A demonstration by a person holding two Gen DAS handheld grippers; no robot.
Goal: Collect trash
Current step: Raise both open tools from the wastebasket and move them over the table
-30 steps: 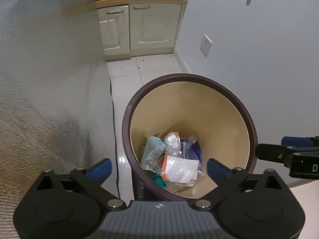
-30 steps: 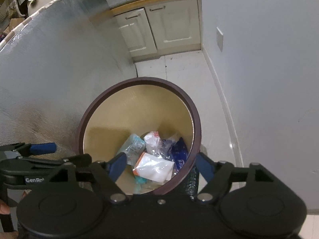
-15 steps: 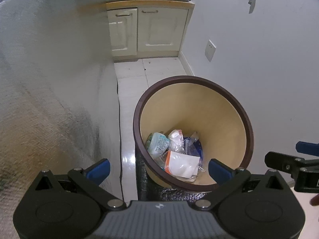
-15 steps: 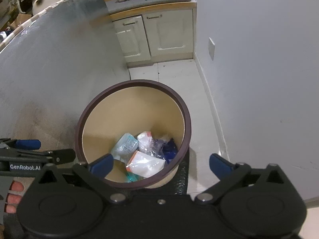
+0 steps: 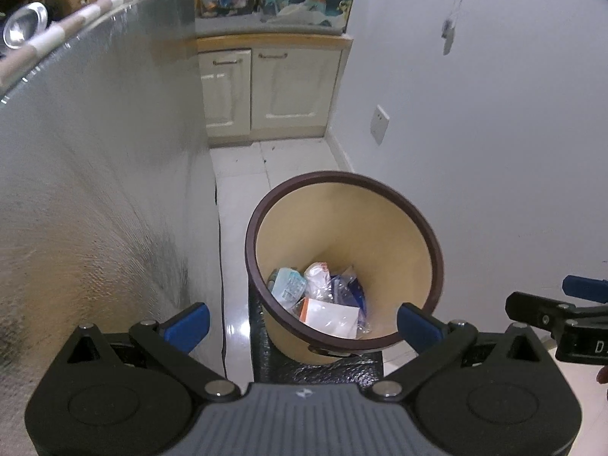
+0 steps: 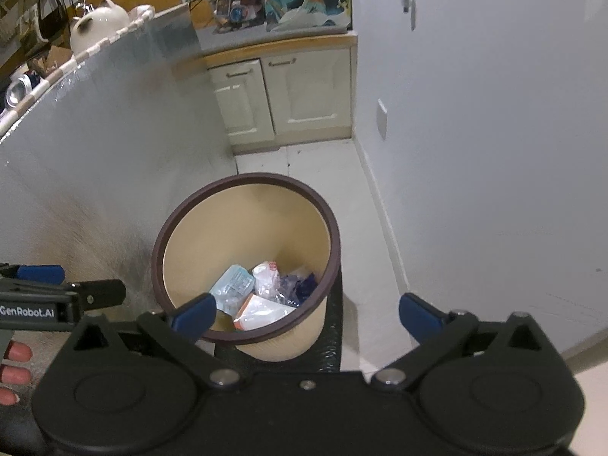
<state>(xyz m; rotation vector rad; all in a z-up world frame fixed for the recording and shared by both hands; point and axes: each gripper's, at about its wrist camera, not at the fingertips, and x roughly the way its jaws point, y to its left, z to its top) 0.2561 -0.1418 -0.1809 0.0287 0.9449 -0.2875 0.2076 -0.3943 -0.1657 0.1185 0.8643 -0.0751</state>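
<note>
White tiled floor [image 5: 243,174] — both tongs, left [image 5: 302,321] and right [image 6: 306,313], tilt down over bin [image 5: 380,235], wide open, empty.

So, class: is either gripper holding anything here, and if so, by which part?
Nothing is held. The left gripper and right gripper both have their fingers spread wide and empty above the bin; the wrappers lie loose inside it.

My bin [image 5: 414,243] looks like smooth matt plastic, cream inside with a dark brown rim. The trash [image 5: 326,296] in it is crinkled clear film and glossy wrappers. The floor [image 5: 235,304] is glossy white tile; the panel [image 5: 95,190] beside it is dull, textured metal. The cabinet doors [image 6: 307,95] are satin cream.
</note>
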